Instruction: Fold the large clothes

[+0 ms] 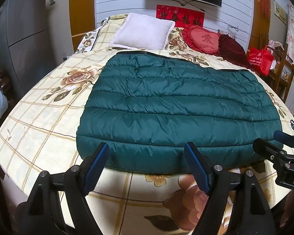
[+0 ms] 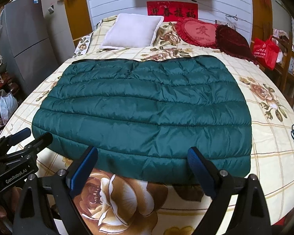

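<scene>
Jacket (image 1: pixel 172 105): green quilted, lying flat mid-bed (image 1: pixel 39 121), near hem at six o'clock, already squared into a rectangle.
Left gripper (image 1: pixel 147 162): fingers spread wide, empty, poised just short of the hem.
Right gripper (image 2: pixel 143 166): spread too, holding nothing.
Progress: sides look tucked; judging by the size, another fold remains.
Next: likely pinch the hem, carry it toward twelve.

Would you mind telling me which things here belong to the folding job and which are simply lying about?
Belongs to the job:
green quilted garment
left gripper, open
right gripper, open

Just lying about:
white pillow
red heart cushion
dark red cushion
red bag
</scene>
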`<state>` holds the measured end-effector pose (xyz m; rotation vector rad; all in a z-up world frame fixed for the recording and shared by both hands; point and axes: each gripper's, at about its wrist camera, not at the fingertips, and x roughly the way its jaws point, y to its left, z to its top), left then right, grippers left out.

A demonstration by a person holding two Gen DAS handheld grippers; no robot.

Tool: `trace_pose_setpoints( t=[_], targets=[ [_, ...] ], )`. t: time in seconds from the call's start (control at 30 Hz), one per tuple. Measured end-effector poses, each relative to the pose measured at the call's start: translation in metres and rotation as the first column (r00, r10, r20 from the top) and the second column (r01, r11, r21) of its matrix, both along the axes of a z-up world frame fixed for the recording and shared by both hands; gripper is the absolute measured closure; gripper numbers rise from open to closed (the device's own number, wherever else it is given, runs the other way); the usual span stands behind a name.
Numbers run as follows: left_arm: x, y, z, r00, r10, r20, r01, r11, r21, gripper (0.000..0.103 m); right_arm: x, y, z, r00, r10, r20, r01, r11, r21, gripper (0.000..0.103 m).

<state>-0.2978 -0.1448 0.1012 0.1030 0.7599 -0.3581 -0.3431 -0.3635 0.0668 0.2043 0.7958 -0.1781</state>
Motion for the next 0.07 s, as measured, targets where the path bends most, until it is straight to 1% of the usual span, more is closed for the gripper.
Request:
trace_pose_setpoints(
  t=[0.07],
  targets=[
    [0.0018, 0.0001, -0.0015, 1.000, 0.000, -0.006, 0.000, 1.000, 0.003, 0.041, 0.0014, -0.0028, -0.0011, 1.000, 0.001, -0.003, -0.001, 1.000, 0.007, 0.008]
  ],
)
